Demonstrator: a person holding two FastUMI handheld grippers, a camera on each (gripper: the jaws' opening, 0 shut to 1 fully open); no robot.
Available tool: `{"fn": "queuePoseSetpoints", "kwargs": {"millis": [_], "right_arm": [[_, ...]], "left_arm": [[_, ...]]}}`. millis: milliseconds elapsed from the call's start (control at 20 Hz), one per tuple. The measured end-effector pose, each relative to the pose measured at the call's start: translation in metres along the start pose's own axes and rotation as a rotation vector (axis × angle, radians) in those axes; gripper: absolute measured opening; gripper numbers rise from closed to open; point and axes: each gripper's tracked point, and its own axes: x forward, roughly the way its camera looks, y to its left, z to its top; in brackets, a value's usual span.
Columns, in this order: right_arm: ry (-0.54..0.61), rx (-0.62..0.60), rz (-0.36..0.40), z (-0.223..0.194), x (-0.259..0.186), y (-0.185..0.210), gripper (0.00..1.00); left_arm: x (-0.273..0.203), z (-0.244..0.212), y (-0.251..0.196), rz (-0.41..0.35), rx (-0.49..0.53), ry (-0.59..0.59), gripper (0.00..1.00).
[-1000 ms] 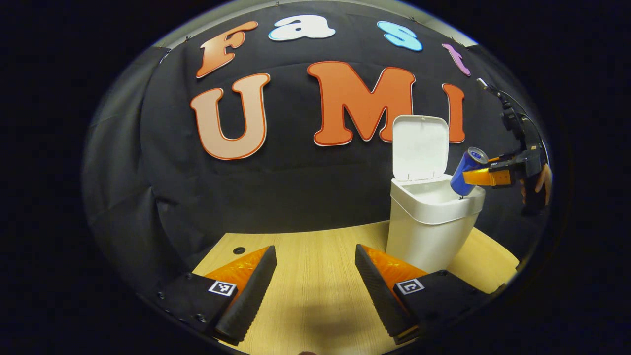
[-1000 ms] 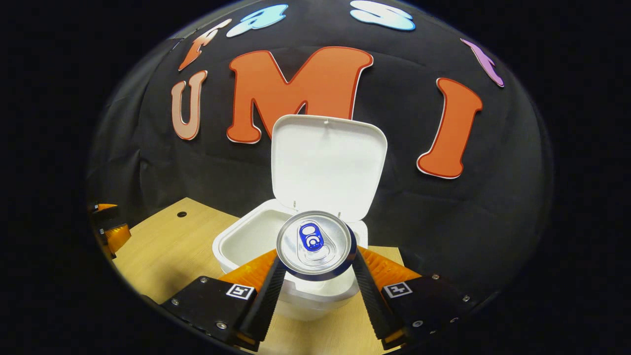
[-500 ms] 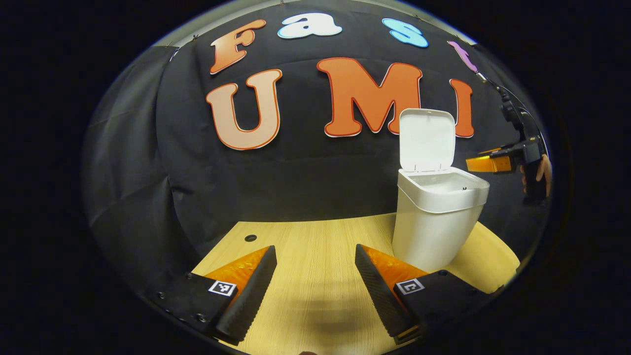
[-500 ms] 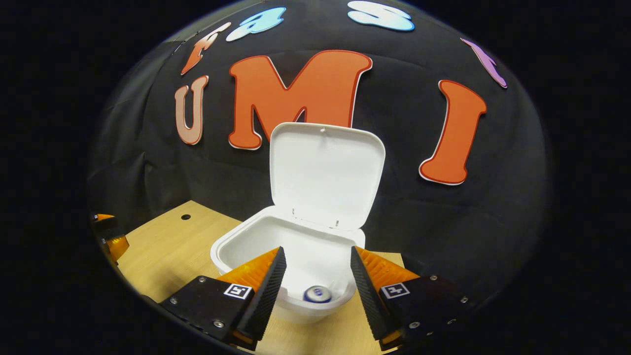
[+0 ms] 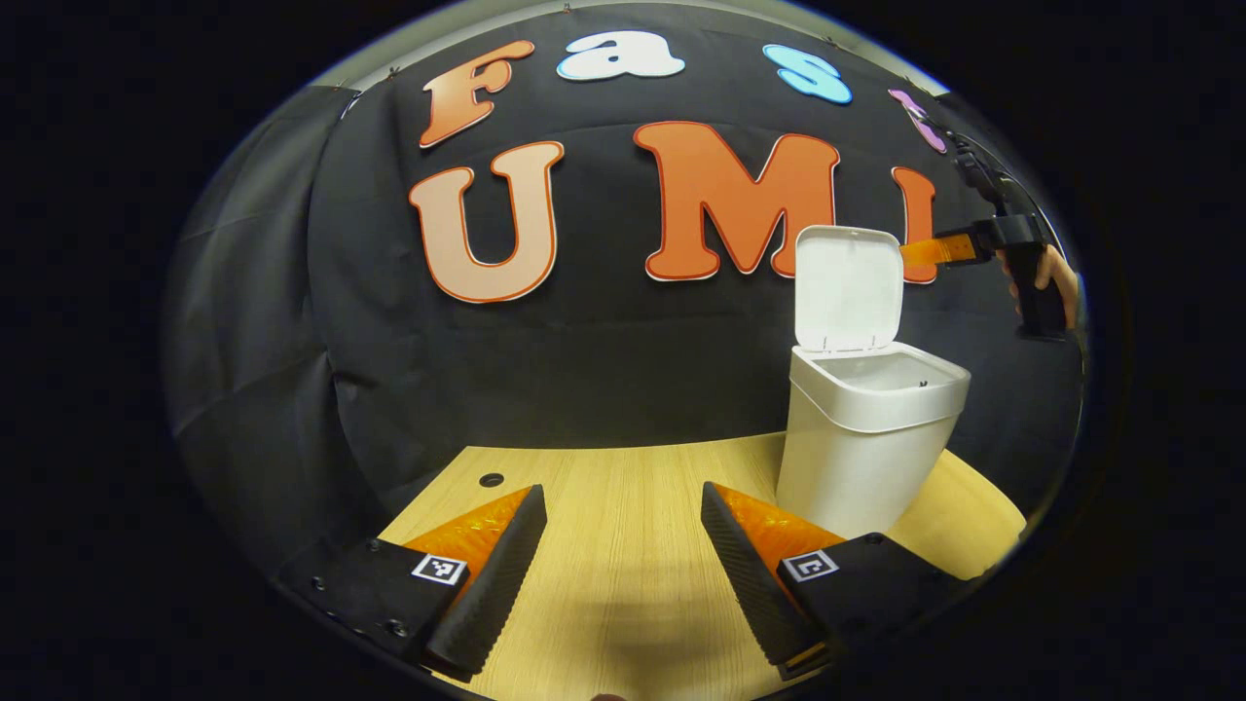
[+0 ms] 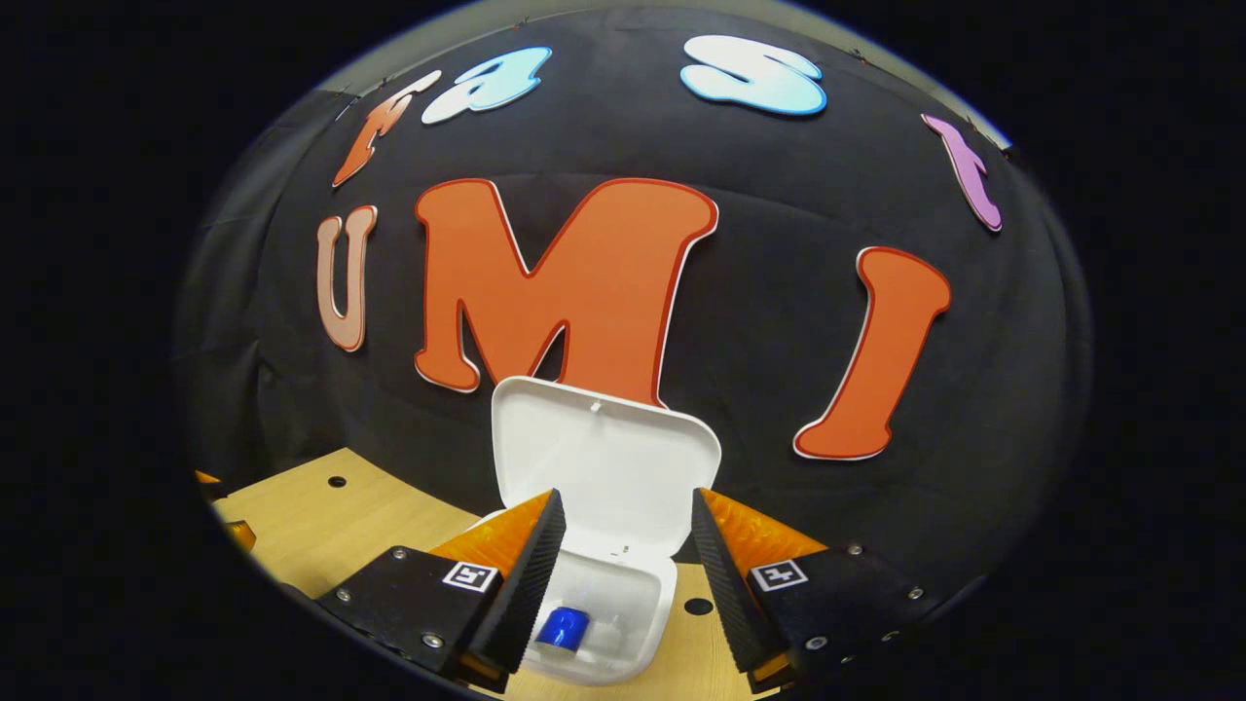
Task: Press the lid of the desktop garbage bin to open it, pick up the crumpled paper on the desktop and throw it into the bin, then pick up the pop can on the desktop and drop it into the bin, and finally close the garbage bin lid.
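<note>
In the right gripper view, your right tool (image 6: 623,565) sits at the bottom centre of the frame with its fingers spread apart and nothing between them. Seen through that gap, the white desktop garbage bin (image 6: 623,652) stands open at the lower centre, its lid (image 6: 604,462) raised upright behind the opening. The blue pop can (image 6: 563,628) lies inside the bin, at the lower left of the opening. The wooden tabletop (image 6: 321,526) fills the lower left of the frame, with a small round hole (image 6: 337,481) in it.

In the left gripper view, your left tool (image 5: 623,574) occupies the bottom of the frame, released, its fingers wide apart above bare tabletop (image 5: 623,487). The bin (image 5: 861,448) stands at the right of centre on the tabletop, apart from the left tool, with the lid (image 5: 847,287) upright above its back rim. At the upper right of the frame the right tool (image 5: 934,250) is held by a hand (image 5: 1046,277), level with the upper part of the lid and just to its right. Whether it touches the lid cannot be told. The crumpled paper cannot be made out inside the bin.
</note>
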Motion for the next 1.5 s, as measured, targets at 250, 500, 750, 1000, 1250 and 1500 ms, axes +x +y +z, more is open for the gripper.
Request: {"fn": "queuePoseSetpoints", "kwargs": {"millis": [250, 500, 750, 1000, 1250, 1500], "right_arm": [[-0.077, 0.015, -0.042, 0.032, 0.015, 0.0, 0.78], [-0.166, 0.08, -0.085, 0.056, 0.031, -0.003, 0.78], [-0.212, 0.146, -0.119, 0.067, 0.047, -0.014, 0.78], [-0.2, 0.157, -0.121, 0.065, 0.073, -0.02, 0.78], [-0.159, 0.209, -0.094, 0.052, 0.087, -0.014, 0.77], [-0.123, 0.216, -0.058, 0.045, 0.075, -0.01, 0.76]], "left_arm": [[0.004, -0.011, 0.021, 0.025, -0.032, 0.019, 1.0], [0.008, -0.026, 0.04, 0.056, -0.077, 0.046, 1.0], [0.007, -0.038, 0.057, 0.093, -0.103, 0.072, 1.0], [0.01, -0.033, 0.058, 0.092, -0.073, 0.058, 1.0], [0.013, -0.037, 0.059, 0.098, -0.08, 0.073, 1.0], [0.017, -0.039, 0.051, 0.079, -0.095, 0.083, 1.0]]}}
